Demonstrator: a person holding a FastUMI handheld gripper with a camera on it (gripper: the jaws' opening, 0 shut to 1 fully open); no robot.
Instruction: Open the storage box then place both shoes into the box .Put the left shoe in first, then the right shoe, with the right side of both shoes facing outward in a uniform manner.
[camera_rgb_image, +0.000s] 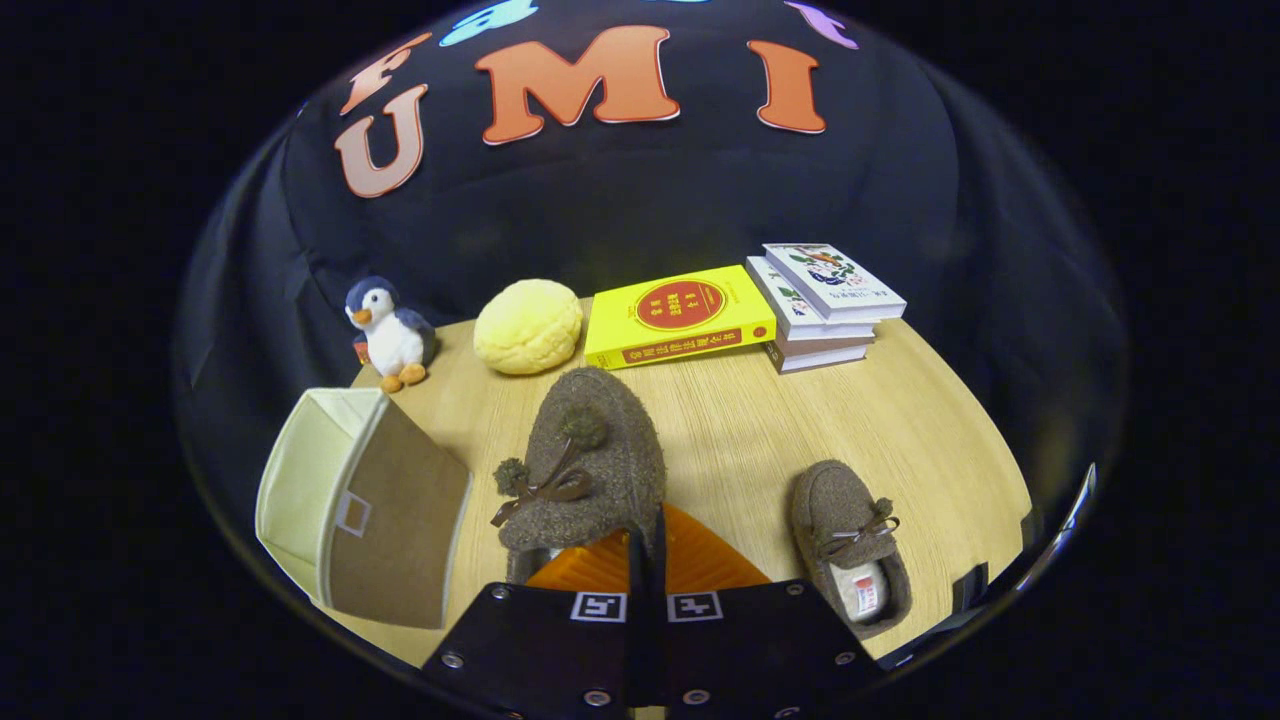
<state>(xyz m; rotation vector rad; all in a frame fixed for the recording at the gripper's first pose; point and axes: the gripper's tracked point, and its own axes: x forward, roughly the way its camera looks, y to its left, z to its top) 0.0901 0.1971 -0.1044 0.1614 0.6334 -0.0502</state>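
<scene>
A brown fuzzy shoe (590, 455) with pom-pom laces hangs just ahead of my fingers, toe pointing away, lifted off the wooden table (760, 420). My gripper (648, 540) is shut on its heel edge, the fingers pressed together around the thin rim. The second matching shoe (850, 545) lies on the table to the right of the fingers, its opening toward me. The storage box (365, 500), cream inside with a brown front, stands to the left with its top open.
At the table's back stand a plush penguin (390, 335), a yellow round bun-like cushion (528, 326), a yellow book (680, 315) and a stack of books (825, 305). Bare wood lies between the shoes and the books.
</scene>
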